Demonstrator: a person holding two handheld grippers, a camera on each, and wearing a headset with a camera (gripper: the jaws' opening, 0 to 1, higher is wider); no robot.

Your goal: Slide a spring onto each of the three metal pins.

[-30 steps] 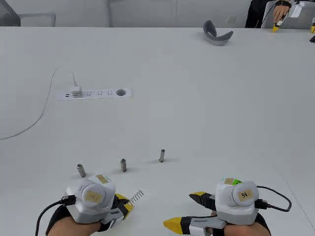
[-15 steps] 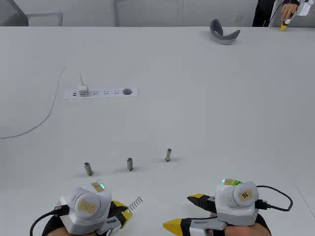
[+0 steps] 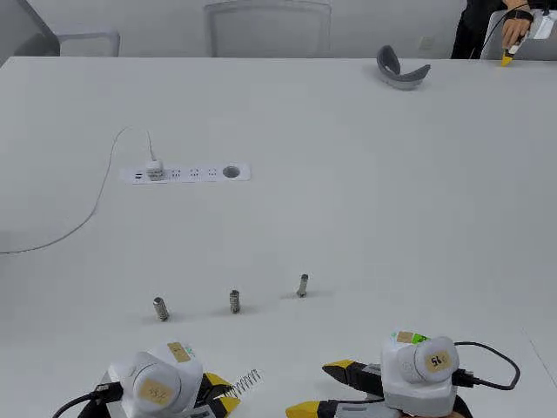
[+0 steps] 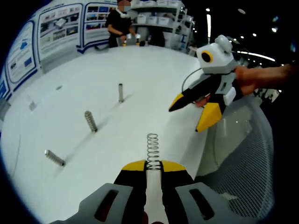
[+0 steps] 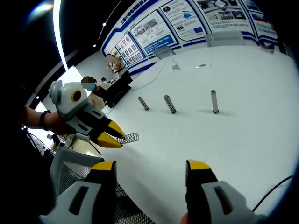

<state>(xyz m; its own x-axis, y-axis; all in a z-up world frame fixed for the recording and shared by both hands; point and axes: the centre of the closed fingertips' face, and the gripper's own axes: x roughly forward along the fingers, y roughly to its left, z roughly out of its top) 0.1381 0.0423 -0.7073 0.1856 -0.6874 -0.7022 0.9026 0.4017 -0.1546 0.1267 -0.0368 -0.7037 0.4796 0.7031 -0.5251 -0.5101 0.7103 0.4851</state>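
— Count the pins?
— Three in a row on the table; two wearing springs, bare pin rightmost
— Grippers?
— Left gripper pinching one loose spring; right gripper spread wide

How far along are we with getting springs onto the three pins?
Done: the left pin and middle pin each look sleeved by a spring. In hand: the left gripper is shut on the third spring; the right gripper is open and holds nothing. Left: the bare pin at the right end needs that spring.
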